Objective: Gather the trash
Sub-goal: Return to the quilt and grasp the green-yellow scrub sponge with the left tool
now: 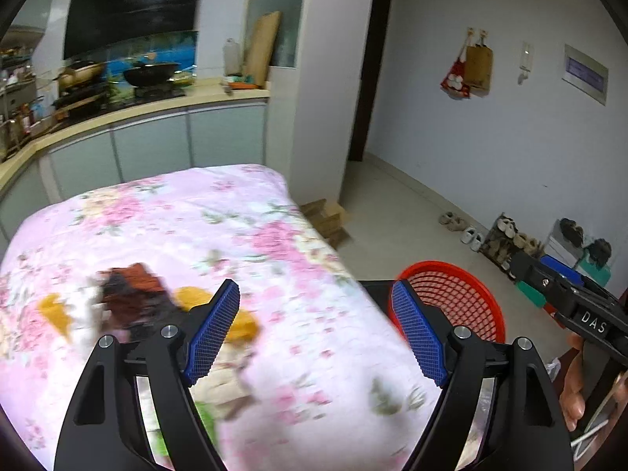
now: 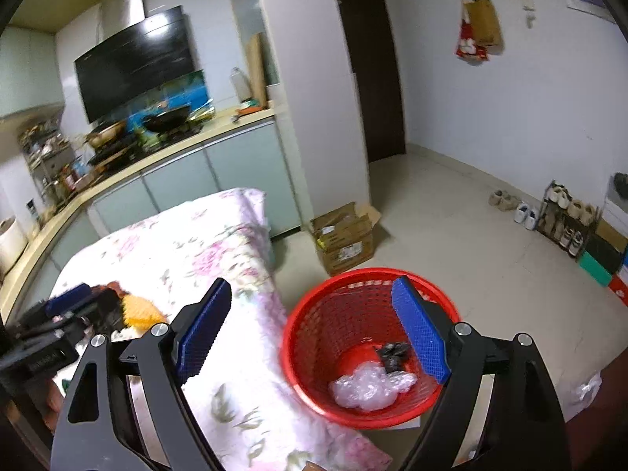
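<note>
both wrist views look down, sharing the floral table (image 1: 243, 212) and red basket (image 2: 314, 314).

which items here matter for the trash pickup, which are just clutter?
Job:
- red basket, holding clear plastic wrap and a dark scrap
- blurred pile of scraps on the floral cloth
- left tool and right tool, both open and empty

Clutter:
- cardboard box
- shoe rack
- wok
- hanging bags
</note>
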`<state>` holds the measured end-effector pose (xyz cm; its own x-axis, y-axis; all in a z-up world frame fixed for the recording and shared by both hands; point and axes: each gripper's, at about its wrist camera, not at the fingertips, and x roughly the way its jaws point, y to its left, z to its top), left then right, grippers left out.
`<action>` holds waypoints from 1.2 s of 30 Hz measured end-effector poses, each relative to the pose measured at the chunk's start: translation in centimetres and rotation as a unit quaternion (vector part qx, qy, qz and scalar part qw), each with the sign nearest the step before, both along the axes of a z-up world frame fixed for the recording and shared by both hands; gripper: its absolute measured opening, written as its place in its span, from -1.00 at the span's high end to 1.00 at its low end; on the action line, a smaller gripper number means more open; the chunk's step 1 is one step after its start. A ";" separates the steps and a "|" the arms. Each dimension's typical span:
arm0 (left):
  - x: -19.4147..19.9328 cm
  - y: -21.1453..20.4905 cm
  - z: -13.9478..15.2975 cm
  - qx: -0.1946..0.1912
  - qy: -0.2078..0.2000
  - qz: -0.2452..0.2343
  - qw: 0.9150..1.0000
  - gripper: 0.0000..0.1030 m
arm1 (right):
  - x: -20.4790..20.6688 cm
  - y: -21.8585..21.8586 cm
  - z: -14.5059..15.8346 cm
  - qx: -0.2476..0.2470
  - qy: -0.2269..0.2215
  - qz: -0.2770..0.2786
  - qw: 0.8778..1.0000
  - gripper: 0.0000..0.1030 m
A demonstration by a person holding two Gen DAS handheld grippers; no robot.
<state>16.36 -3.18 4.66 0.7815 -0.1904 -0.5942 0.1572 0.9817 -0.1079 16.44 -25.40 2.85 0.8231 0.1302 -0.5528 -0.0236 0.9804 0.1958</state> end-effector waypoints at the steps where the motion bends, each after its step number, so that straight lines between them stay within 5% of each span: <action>1: -0.4 0.9 0.2 0.003 -0.002 0.006 1.000 -0.50 | -0.1 0.5 0.0 -0.002 0.003 0.005 1.000 -0.58; 9: -3.6 10.0 1.9 0.005 -0.012 0.074 0.997 -0.55 | -1.0 3.2 0.1 -0.002 0.001 0.039 0.999 -0.59; 18: -6.4 16.4 -1.8 -0.015 0.030 0.118 0.992 -0.55 | -2.0 6.0 0.3 0.009 0.001 0.081 0.997 -0.63; 25: -7.6 17.2 -7.1 -0.032 0.080 0.114 0.990 -0.55 | -2.2 7.3 -0.1 0.011 0.009 0.097 0.995 -0.63; 32: -8.1 16.5 -9.3 -0.039 0.093 0.100 0.990 -0.52 | -2.1 7.7 -0.6 0.011 0.017 0.099 0.995 -0.63; 36: -8.2 15.5 -10.2 -0.033 0.102 0.084 0.991 -0.09 | -2.1 8.0 -0.8 0.011 0.019 0.102 0.995 -0.63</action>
<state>8.16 12.35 -5.53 0.6707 -0.1116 -0.7333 -0.0390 0.9820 -0.1850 14.37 -17.39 2.04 0.7564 0.3042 -0.5790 -0.2133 0.9516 0.2213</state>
